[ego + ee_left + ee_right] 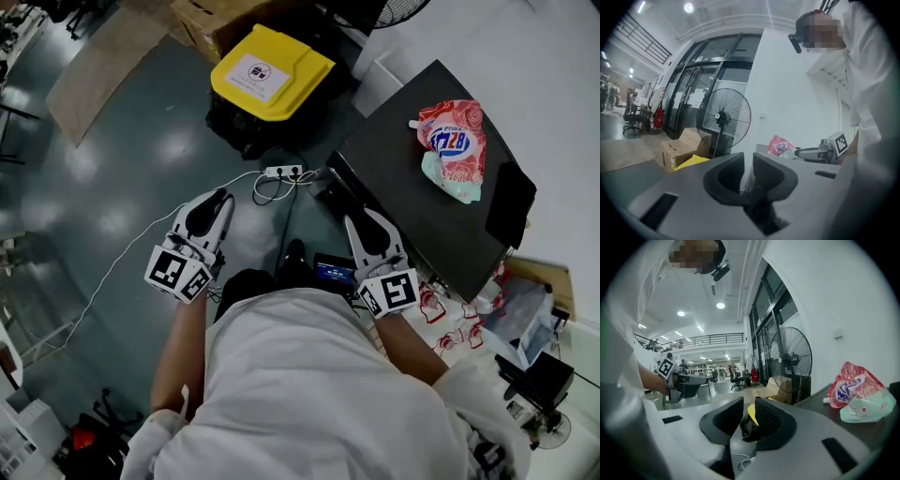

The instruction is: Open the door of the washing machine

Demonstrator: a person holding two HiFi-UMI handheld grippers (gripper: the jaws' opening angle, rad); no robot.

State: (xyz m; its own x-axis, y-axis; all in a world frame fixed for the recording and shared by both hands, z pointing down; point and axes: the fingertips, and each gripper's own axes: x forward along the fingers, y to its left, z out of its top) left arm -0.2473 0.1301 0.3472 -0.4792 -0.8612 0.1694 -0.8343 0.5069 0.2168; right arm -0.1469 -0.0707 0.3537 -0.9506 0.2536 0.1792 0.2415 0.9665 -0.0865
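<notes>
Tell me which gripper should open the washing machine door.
Probably right. The right gripper hangs close beside the washing machine; the left gripper is farther off, over the floor. The door is hidden.

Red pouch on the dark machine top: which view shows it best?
Head view: the red pouch lies clearly in sight, seen from above, on the dark machine top. The right gripper view shows it large but side-on near the right edge; the left gripper view shows it small and distant.
</notes>
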